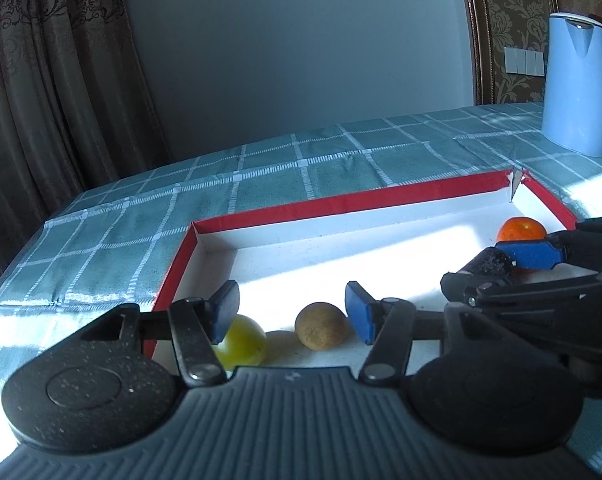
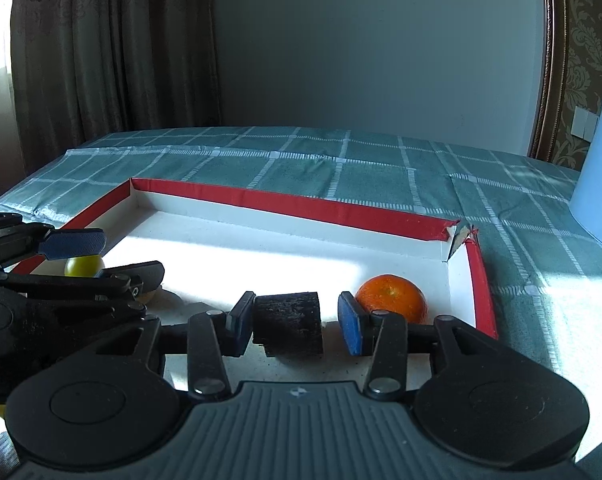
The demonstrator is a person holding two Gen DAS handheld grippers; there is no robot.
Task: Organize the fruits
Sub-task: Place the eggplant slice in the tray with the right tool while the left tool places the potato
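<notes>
The fruits lie inside a shallow tray [image 2: 381,216] with red walls and a white floor, on the tabletop [image 2: 381,164] covered with a green checked cloth. A tan round fruit [image 1: 321,325] rests near the front of the tray, and a yellow-green fruit [image 1: 243,342] is just beside it, on its left. An orange [image 2: 393,298] sits in the tray's right part, near the torn far corner. A dark, rough cylinder piece [image 2: 289,328] lies in front of the orange.

The left gripper [image 1: 293,312] has its fingers apart; the tan fruit is between them and touches neither pad. The right gripper [image 2: 295,324] also has its fingers apart around the dark piece: the left pad looks to touch it, and a gap shows at the right pad.

A light blue kettle [image 1: 577,84] stands on the cloth beyond the tray, well apart from it.
</notes>
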